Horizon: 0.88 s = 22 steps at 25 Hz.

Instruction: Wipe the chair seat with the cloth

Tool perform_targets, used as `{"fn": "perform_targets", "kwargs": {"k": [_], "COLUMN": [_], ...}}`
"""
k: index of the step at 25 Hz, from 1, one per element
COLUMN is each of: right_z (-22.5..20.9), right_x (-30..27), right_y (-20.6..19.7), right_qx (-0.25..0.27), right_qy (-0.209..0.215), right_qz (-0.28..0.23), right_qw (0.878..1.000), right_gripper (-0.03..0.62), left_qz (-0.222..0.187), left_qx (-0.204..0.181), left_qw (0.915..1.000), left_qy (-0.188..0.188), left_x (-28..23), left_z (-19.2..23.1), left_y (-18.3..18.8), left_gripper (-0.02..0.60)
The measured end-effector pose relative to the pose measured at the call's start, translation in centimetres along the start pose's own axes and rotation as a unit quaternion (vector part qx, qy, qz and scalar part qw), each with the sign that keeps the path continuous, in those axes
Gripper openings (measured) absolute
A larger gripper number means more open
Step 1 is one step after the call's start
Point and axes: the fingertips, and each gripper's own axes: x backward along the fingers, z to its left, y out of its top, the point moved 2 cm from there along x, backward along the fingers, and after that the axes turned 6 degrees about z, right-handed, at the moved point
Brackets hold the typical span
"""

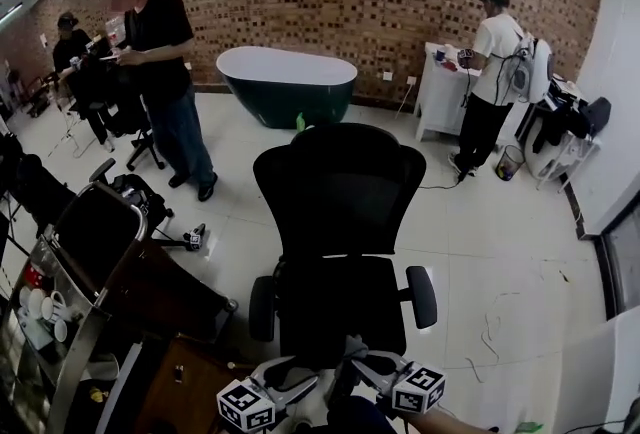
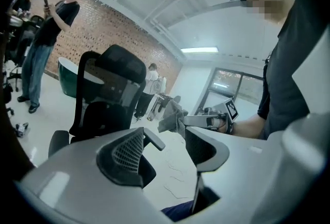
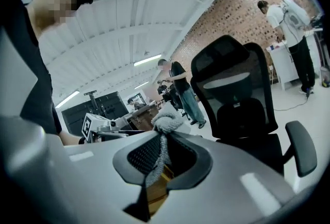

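A black mesh office chair stands in the middle of the head view, its seat [image 1: 335, 297] just beyond my two grippers. My left gripper [image 1: 288, 378] and right gripper [image 1: 378, 368] hover side by side at the seat's near edge. The left gripper [image 2: 172, 140] is open, with nothing between its fingers. My right gripper [image 3: 164, 139] is shut on a grey cloth [image 3: 166, 121], which bunches up above its jaws. The cloth [image 2: 171, 117] also shows from the left gripper view, hanging off the right gripper's tip. The chair's backrest [image 3: 237, 70] rises to the right.
A person in black [image 1: 165, 72] stands at the back left, and another in a white shirt [image 1: 492, 72] at a white cabinet [image 1: 438, 97]. A dark bathtub [image 1: 287, 82] sits behind the chair. A cart with cups [image 1: 55, 307] is at my left. Cables [image 1: 495, 322] lie on the floor.
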Motion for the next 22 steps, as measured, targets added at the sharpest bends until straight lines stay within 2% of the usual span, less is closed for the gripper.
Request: {"fn": "perform_targets", "kwargs": {"k": [3, 6, 11, 16, 22], "right_z": [5.0, 9.7, 16.5, 20.6, 21.6], "right_x": [2.5, 5.1, 9.6, 13.3, 16.3], "right_y": [-0.7, -1.8, -4.0, -5.7, -6.7], "right_qx": [-0.002, 0.011, 0.035, 0.066, 0.072], "right_qy": [-0.005, -0.018, -0.049, -0.057, -0.047], "right_qz": [-0.031, -0.057, -0.077, -0.088, -0.093], "right_qw": [0.999, 0.998, 0.995, 0.992, 0.992], "right_gripper": [0.041, 0.041, 0.041, 0.04, 0.04], "left_qz": [-0.029, -0.05, -0.042, -0.045, -0.055], "left_qx": [-0.017, -0.012, -0.02, -0.042, -0.042], "left_qw": [0.9994, 0.9984, 0.9984, 0.9972, 0.9963], "left_qy": [-0.01, -0.026, -0.031, -0.042, -0.05], "left_x": [4.3, 8.6, 13.7, 15.2, 13.7], "left_z": [-3.7, -7.1, -11.3, -15.5, -19.5], "left_y": [-1.0, -2.2, -5.1, -6.2, -6.1], "left_gripper": [0.275, 0.276, 0.276, 0.276, 0.276]}}
